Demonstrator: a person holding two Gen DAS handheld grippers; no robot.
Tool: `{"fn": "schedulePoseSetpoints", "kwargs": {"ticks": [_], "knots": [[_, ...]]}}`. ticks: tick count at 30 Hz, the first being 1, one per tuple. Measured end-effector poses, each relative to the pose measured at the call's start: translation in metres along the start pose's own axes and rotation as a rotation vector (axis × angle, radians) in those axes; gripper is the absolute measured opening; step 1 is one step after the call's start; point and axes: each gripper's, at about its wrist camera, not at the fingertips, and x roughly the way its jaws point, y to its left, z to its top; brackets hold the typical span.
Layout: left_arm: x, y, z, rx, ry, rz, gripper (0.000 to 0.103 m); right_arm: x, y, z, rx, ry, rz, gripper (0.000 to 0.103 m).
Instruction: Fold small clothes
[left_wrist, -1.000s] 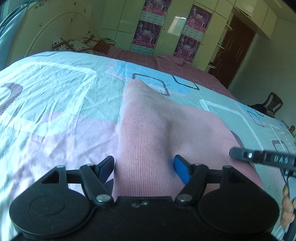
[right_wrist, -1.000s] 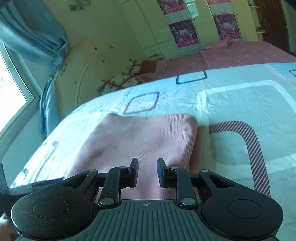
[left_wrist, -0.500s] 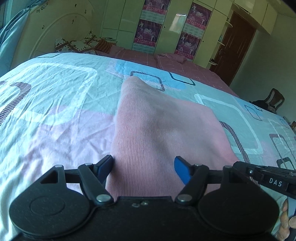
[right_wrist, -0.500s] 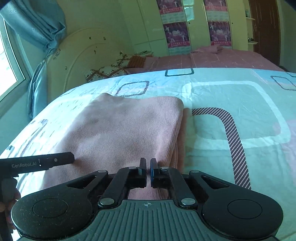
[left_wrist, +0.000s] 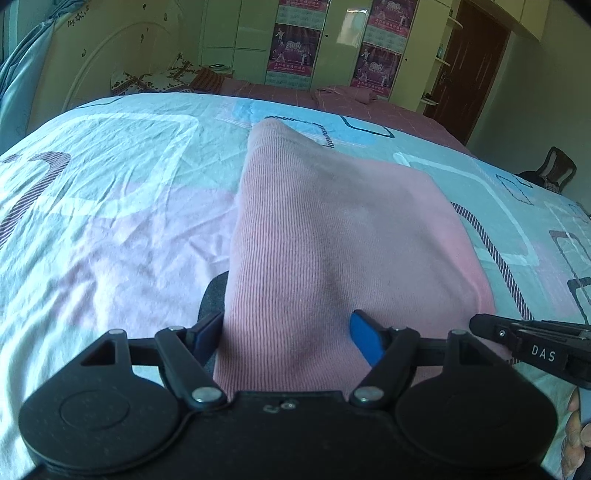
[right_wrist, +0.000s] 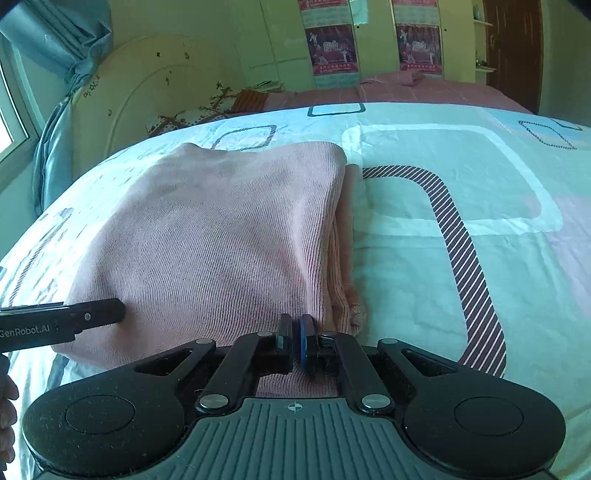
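Observation:
A pink ribbed knit garment (left_wrist: 332, 236) lies folded on the patterned bed sheet (left_wrist: 110, 192); it also shows in the right wrist view (right_wrist: 221, 236). My left gripper (left_wrist: 288, 332) is open, its jaws astride the garment's near left edge, with cloth between them. My right gripper (right_wrist: 295, 336) is shut on the garment's near right edge. Each gripper's finger shows in the other's view: the right one (left_wrist: 524, 339) and the left one (right_wrist: 66, 321).
The sheet (right_wrist: 461, 221) spreads wide to the right of the garment. A white headboard (right_wrist: 155, 96), pillows (left_wrist: 155, 77), a blue curtain (right_wrist: 55, 44), wardrobes with posters (left_wrist: 295, 40), a brown door (left_wrist: 469, 55) and a chair (left_wrist: 554, 170) lie beyond the bed.
My right gripper has closed from open onto the garment's near right edge. My left gripper stays open and has shifted slightly along the near left edge.

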Motion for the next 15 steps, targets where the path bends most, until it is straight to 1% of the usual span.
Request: {"fn": "schedulePoseSetpoints", "kwargs": {"ticks": [1,4,8,11,12,15], "knots": [[-0.001,-0.002,0.000,0.007,0.001,0.005,0.077,0.000,0.002,-0.002,-0.012,0.002,-0.009,0.003],[-0.005,-0.006,0.002,0.017,0.004,0.011,0.080,0.002,0.002,-0.002,-0.004,0.011,-0.019,0.003],[-0.017,-0.015,0.005,0.050,-0.031,0.019,0.085,0.000,0.000,-0.002,0.005,0.025,-0.012,0.003],[-0.027,-0.025,0.008,0.072,-0.058,0.020,0.094,-0.001,-0.002,-0.005,0.024,0.022,-0.009,0.003],[-0.030,-0.028,0.010,0.081,-0.064,0.019,0.101,-0.001,-0.001,-0.005,0.026,0.022,-0.011,0.003],[-0.029,-0.039,0.012,0.097,-0.059,0.025,0.102,-0.002,0.002,-0.005,0.031,0.019,-0.019,0.003]]}}
